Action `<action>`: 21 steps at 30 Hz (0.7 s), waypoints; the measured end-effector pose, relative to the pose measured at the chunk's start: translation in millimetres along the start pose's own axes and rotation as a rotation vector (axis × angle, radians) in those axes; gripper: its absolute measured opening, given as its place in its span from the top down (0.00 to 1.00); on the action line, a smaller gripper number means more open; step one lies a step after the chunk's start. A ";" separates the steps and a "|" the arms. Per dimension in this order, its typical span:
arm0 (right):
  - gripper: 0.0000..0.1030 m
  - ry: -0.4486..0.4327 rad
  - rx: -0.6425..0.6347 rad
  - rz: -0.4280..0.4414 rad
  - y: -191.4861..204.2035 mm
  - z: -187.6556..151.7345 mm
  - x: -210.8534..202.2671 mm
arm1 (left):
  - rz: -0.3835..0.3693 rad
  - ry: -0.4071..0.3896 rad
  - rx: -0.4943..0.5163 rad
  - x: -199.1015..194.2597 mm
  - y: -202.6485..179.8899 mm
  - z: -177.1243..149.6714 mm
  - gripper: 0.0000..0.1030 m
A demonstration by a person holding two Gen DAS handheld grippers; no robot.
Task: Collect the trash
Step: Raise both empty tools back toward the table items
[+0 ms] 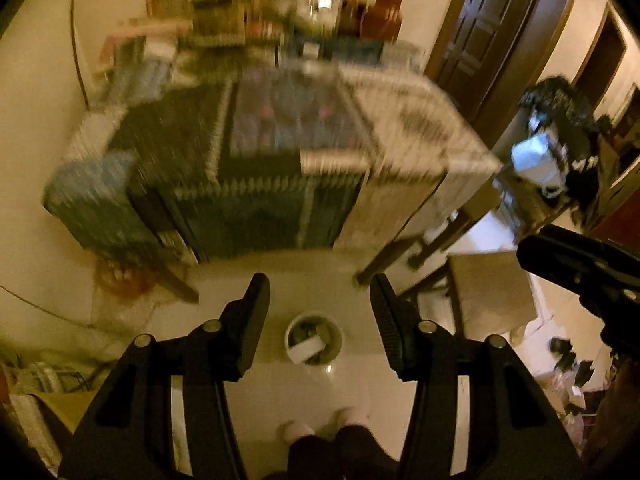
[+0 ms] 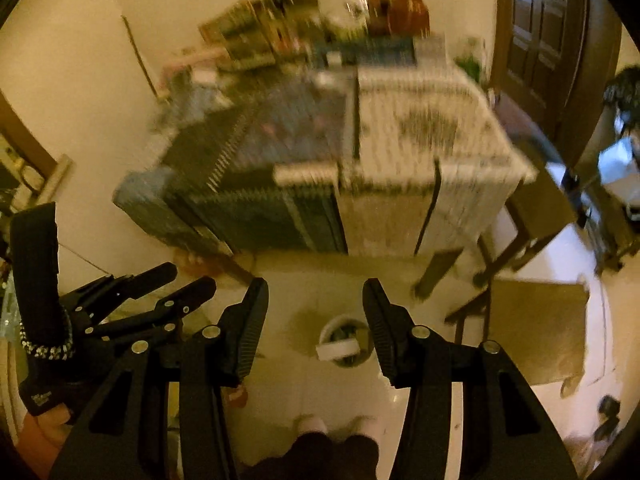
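Note:
A round white trash bin [image 1: 314,340] stands on the pale floor below me, with a white box and other scraps inside; it also shows in the right wrist view [image 2: 344,342]. My left gripper [image 1: 318,300] is open and empty, high above the bin. My right gripper [image 2: 316,304] is open and empty too, also high above the bin. The left gripper shows in the right wrist view [image 2: 192,278] at the lower left, and part of the right one shows in the left wrist view [image 1: 580,264] at the right edge. Both views are motion-blurred.
A table [image 1: 420,120] with a patterned cloth and clutter at its back stands ahead, by the wall. A wooden stool [image 2: 536,328] stands right of the bin. A dark door [image 1: 492,20] is at the far right. My feet [image 1: 316,428] are just behind the bin.

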State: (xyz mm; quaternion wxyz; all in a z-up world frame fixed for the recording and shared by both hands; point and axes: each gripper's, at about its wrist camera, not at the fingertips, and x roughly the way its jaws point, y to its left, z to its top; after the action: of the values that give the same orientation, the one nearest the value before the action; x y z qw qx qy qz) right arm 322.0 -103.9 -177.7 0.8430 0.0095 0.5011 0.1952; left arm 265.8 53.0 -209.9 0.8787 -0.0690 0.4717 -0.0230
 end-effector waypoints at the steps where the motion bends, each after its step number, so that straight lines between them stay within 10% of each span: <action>1: 0.56 -0.031 -0.016 -0.009 6.8 4.7 -16.1 | -0.002 -0.030 0.003 -15.2 -0.9 6.2 0.50; 11: 0.55 -0.290 -0.139 -0.099 60.3 35.2 -129.5 | -0.021 -0.323 0.059 -160.1 -6.9 39.8 0.50; 21: 0.09 -0.544 -0.136 -0.159 83.0 37.8 -189.6 | 0.023 -0.531 0.085 -229.9 2.1 47.2 0.13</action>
State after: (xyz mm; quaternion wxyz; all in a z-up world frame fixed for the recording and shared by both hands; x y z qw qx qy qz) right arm 247.6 -84.7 18.1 0.9578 -0.0340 0.2415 0.1520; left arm 177.7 84.1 5.5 0.9740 -0.0302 0.2241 -0.0140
